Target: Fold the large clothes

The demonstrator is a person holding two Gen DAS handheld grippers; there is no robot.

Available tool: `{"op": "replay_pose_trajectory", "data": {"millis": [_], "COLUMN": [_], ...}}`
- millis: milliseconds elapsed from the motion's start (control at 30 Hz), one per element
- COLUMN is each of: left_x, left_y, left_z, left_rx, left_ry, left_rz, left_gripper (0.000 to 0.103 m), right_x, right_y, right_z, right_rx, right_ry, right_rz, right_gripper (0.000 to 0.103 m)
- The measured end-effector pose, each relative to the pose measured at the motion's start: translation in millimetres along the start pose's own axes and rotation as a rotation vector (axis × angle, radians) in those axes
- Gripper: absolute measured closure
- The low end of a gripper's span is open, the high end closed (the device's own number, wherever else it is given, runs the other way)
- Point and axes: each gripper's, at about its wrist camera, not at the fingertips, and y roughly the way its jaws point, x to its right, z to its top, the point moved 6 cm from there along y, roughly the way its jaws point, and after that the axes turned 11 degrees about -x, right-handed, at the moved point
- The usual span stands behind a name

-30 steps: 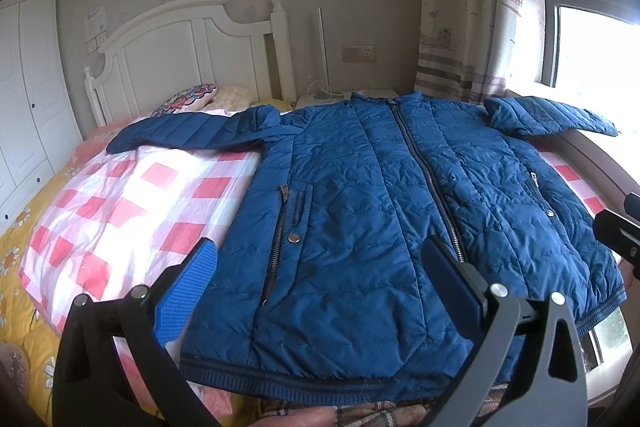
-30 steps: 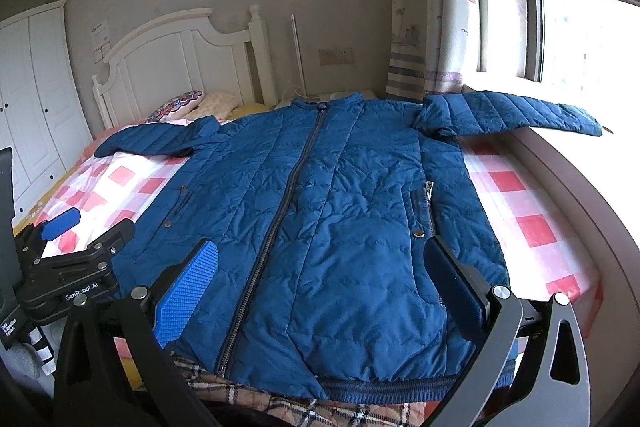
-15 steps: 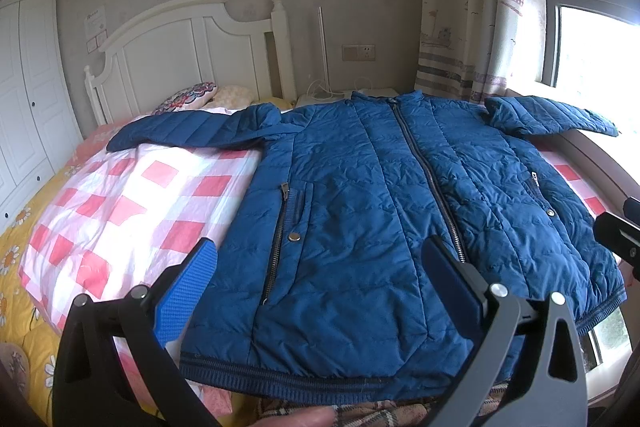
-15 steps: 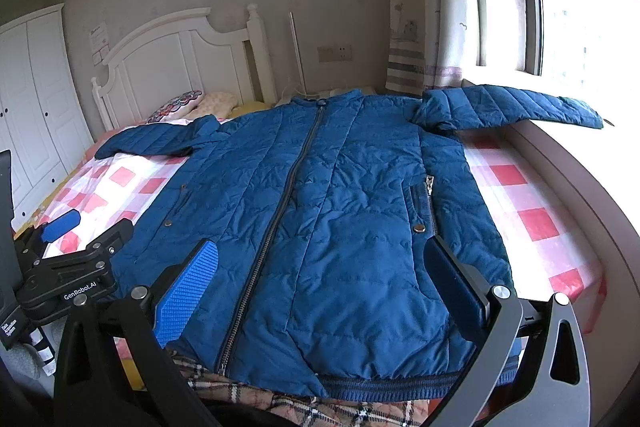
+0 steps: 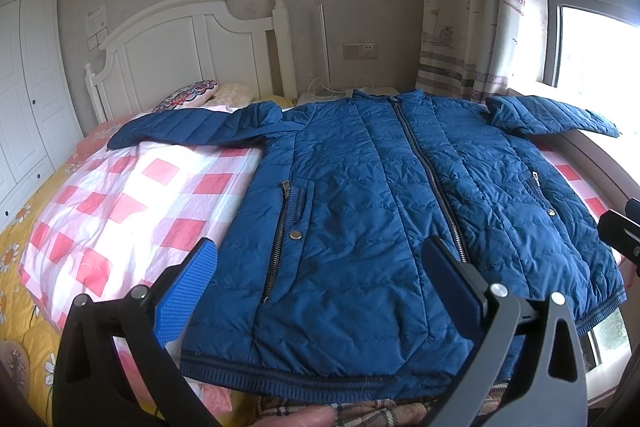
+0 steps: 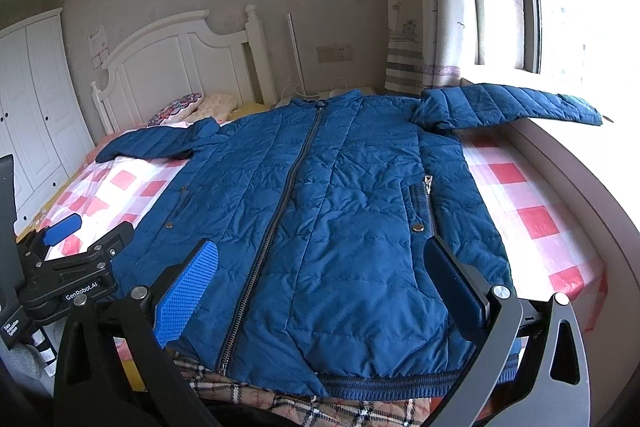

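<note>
Bed with white wooden headboard (image 5: pixel 180 39) carries a pink-and-white checked quilt (image 5: pixel 132 203) over a yellow floral sheet (image 5: pixel 16 267). Quilted blue zip-front puffer jacket (image 5: pixel 380 211) lies flat, front up, zipped shut, across the foot-end half of the bed and toward its window-side edge. Hem runs along the foot edge, collar points at the headboard. One sleeve (image 5: pixel 192 127) stretches flat over the quilt toward the wardrobe-side edge; the other sleeve (image 6: pixel 508 105) sticks out past the window-side edge onto the sill. A tan plaid blanket (image 6: pixel 304 399) shows under the hem at the foot edge. Patterned pillow (image 5: pixel 188 97) sits at the headboard corner.

Left gripper (image 5: pixel 320 291) hovers above the hem near the jacket's pocket zip, jaws spread wide, nothing between them. Right gripper (image 6: pixel 320 291) hovers over the hem beside the centre zipper, jaws likewise wide apart and empty. Neither touches the fabric, as far as the views show.
</note>
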Motion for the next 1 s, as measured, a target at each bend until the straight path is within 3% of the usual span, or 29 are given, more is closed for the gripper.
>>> {"op": "replay_pose_trajectory", "data": {"millis": [333,633,833,1000], "left_x": [-0.7,-0.8,2.2,3.9], "left_y": [1.5,29.2,111.7,209.3], "left_z": [-1.6,13.5,65.1,110.9], "left_rx": [-0.009,-0.076,-0.228,-0.337], "left_ry": [-0.004,0.009,0.065,0.091], "left_rz": [0.0,0.0,-0.022,-0.002], "left_gripper": [0.002,0.002,0.002,0.002], "right_x": [0.5,12.3,54.0,130.6], "right_y": [2.2,27.5,67.0,121.2], "right_z": [-3.1,2.3,35.7,78.4], "right_rx": [-0.009,-0.047,-0.086,-0.129], "right_ry": [0.005,0.01,0.037,0.21], "right_rz": [0.005,-0.01,-0.043,-0.108], "right_gripper": [0.004,0.004,0.004,0.004]}}
